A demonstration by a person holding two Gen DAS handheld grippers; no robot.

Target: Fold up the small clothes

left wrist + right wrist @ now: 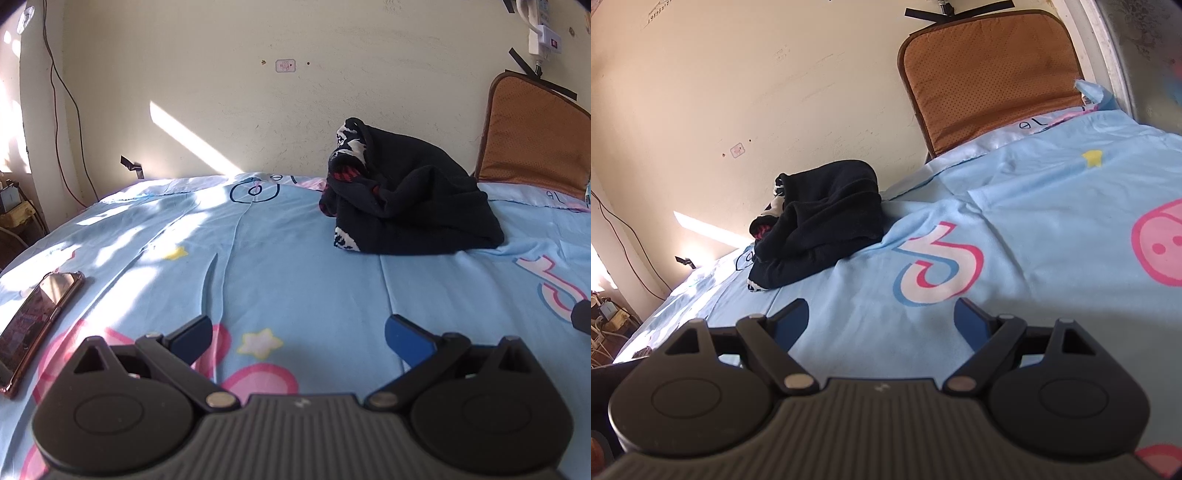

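Phone lies left, well apart from crumpled garment.

Matt knit garment; smooth cotton bedsheet

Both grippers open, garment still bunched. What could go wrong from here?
1. The black knit garment with white and red pattern lies in a layered heap, so a pinch by the open left gripper or right gripper may catch several layers and drag the pile instead of spreading it.
2. The copper-edged smartphone lies on the light blue printed bedsheet near the left gripper; a sweep or a sheet tug could knock it.
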